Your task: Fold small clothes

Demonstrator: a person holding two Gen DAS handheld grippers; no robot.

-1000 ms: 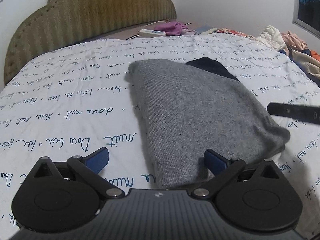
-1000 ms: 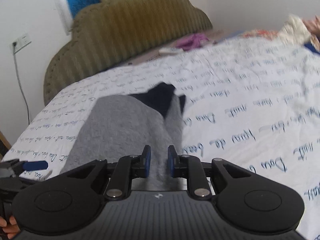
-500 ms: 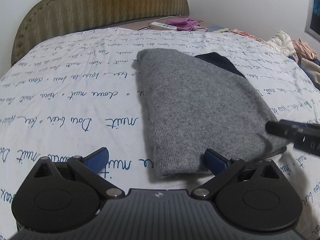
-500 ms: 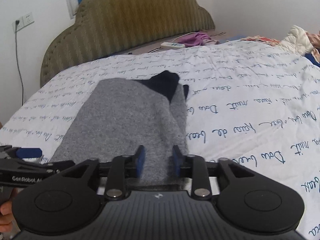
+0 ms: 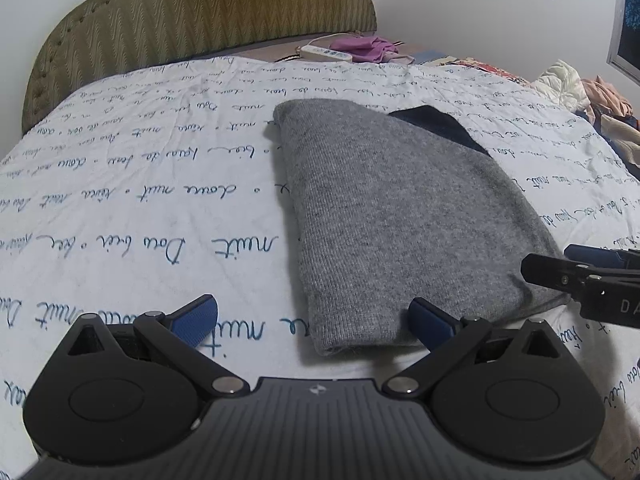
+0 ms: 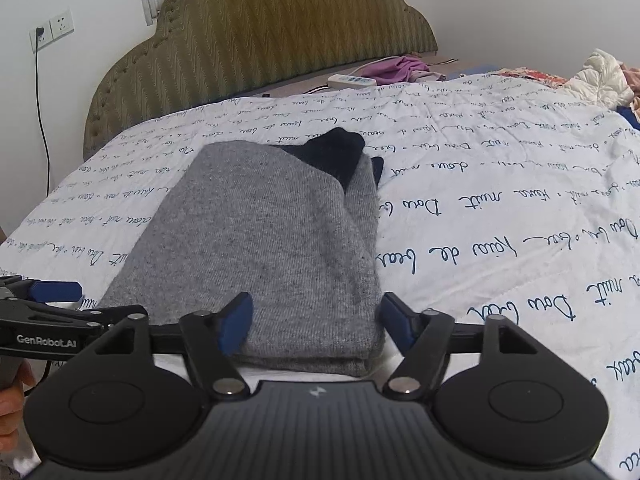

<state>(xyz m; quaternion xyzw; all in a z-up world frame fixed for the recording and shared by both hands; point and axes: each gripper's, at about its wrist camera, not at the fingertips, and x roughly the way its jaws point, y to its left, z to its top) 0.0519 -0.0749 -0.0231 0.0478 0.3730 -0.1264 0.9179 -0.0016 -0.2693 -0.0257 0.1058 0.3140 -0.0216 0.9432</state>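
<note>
So a folded grey knitted garment point(image 6: 264, 240) is laid out on the bed's white quilt printed with blue handwriting point(image 6: 500, 208), with a bit of dark navy fabric point(image 6: 336, 152) poking out at its far end. The right tool point(image 6: 316, 322) is seen with its jaws just opened up, spread either side of the garment's near edge; the blue pads point(image 6: 236, 322) aren't pressed on it. The left tool point(image 5: 312, 320) is held wide too, nothing gripped, with the garment's near corner lying between its fingers. An olive padded headboard point(image 5: 208, 12) is seen behind.
</note>
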